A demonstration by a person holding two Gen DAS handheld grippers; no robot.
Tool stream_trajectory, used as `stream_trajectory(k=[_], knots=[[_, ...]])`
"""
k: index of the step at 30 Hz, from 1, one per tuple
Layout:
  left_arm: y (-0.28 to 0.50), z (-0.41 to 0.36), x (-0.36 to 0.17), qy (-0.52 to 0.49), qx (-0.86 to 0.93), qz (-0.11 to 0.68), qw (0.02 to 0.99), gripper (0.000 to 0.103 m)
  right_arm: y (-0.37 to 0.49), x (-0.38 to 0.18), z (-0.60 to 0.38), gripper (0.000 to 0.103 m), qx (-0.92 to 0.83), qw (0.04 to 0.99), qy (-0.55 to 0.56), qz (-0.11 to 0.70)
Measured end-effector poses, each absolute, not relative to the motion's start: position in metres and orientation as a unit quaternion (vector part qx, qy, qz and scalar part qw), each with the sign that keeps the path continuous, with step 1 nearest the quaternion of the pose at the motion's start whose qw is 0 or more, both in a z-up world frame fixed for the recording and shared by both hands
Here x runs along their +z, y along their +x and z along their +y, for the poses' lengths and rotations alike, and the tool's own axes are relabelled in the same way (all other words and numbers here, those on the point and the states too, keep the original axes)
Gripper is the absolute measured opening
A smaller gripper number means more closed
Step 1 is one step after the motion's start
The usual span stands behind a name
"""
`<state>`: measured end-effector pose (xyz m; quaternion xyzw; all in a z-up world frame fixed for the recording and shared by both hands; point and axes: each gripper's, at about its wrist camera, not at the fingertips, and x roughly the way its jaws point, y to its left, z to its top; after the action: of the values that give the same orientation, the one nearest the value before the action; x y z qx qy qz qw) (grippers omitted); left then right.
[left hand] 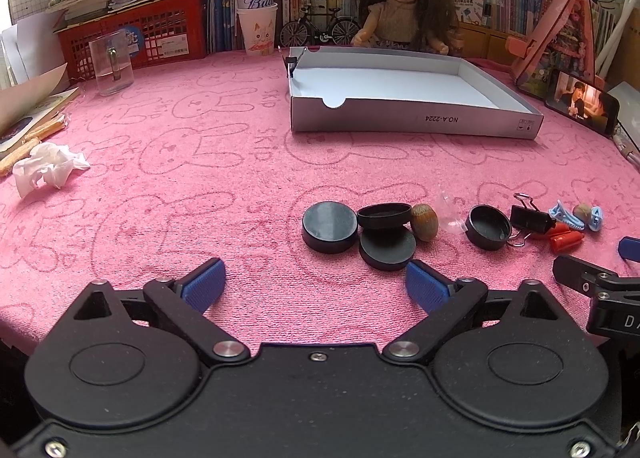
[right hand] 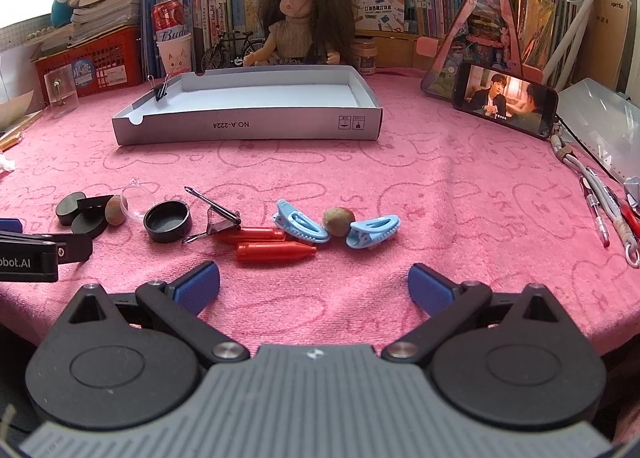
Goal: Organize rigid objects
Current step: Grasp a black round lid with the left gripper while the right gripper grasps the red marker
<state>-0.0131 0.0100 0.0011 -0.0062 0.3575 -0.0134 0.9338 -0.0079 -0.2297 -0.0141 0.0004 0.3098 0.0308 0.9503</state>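
1. Black caps (left hand: 330, 226), nuts, clips and red pieces (right hand: 274, 251) lie in a row on the pink table (left hand: 160, 186), likely staged for sorting.
2. Box (left hand: 400, 120) behind holds one binder clip (right hand: 161, 89).
3. Left tool (left hand: 316, 286) and right tool (right hand: 314, 286) hover apart, empty, just short of the row.

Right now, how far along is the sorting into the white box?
Done: only one binder clip sits at the white box wall. In hand: nothing; left gripper and right gripper are open and empty. Left: black caps, nuts, red crayons, blue clips, another binder clip.
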Motion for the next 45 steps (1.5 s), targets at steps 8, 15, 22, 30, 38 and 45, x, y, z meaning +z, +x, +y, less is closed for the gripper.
stream_trajectory(k=[8, 15, 22, 30, 38, 45], knots=[[-0.026, 0.013, 0.014, -0.036, -0.076, 0.344, 0.935, 0.042, -0.017, -0.004, -0.223, 0.095, 0.047, 0.958, -0.015, 0.284], [-0.027, -0.009, 0.013, -0.017, -0.108, 0.336, 0.936, 0.038, -0.015, -0.008, -0.215, 0.084, 0.060, 0.954, -0.008, 0.295], [-0.019, -0.009, 0.009, -0.018, -0.100, 0.335, 0.937, 0.039, -0.007, -0.012, -0.214, 0.075, 0.052, 0.954, -0.014, 0.297], [-0.017, -0.013, 0.006, -0.008, -0.099, 0.325, 0.941, 0.039, -0.003, -0.012, -0.214, 0.060, 0.055, 0.954, -0.021, 0.294], [-0.015, -0.015, 0.005, -0.012, -0.092, 0.321, 0.943, 0.039, -0.005, -0.012, -0.213, 0.049, 0.067, 0.954, -0.012, 0.290], [-0.017, -0.018, 0.003, 0.001, -0.090, 0.314, 0.945, 0.038, -0.007, -0.012, -0.213, 0.049, 0.069, 0.955, -0.008, 0.288]])
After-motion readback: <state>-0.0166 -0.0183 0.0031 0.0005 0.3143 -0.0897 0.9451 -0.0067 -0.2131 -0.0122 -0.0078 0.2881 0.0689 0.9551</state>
